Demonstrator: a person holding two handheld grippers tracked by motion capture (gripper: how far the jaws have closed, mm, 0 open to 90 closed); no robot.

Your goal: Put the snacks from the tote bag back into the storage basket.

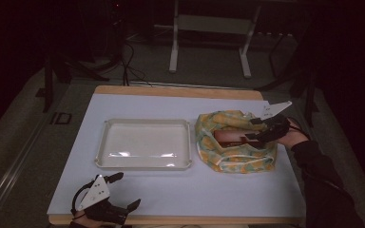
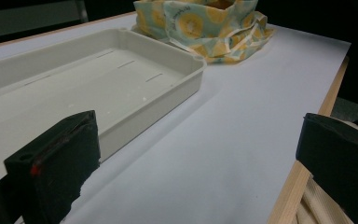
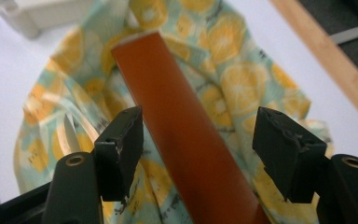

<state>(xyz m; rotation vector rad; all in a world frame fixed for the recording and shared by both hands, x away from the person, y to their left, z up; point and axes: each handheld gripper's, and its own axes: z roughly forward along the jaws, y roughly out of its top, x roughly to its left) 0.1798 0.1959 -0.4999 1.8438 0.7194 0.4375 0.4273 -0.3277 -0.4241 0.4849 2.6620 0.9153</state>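
Note:
A cloth bag (image 1: pixel 233 161) printed with yellow lemons lies open on the right of the white table top, and a long red-brown box (image 1: pixel 228 137) rests inside it. My right gripper (image 1: pixel 252 129) reaches into the bag's mouth from the right. In the right gripper view its jaws stand on either side of the box (image 3: pixel 182 140) with a gap at each pad, so the right gripper (image 3: pixel 198 140) is open around it. The bag (image 3: pixel 242 79) spreads beneath. My left gripper (image 1: pixel 127 190) rests near the table's front left edge, open and holding nothing.
A shallow white tray (image 1: pixel 142 166) lies empty at the table's middle, left of the bag; its corner (image 2: pixel 186 60) and the bag (image 2: pixel 200 23) lie ahead of my left gripper (image 2: pixel 196 154). A wooden edge (image 2: pixel 303 172) borders the table. A metal frame (image 1: pixel 209 23) stands beyond.

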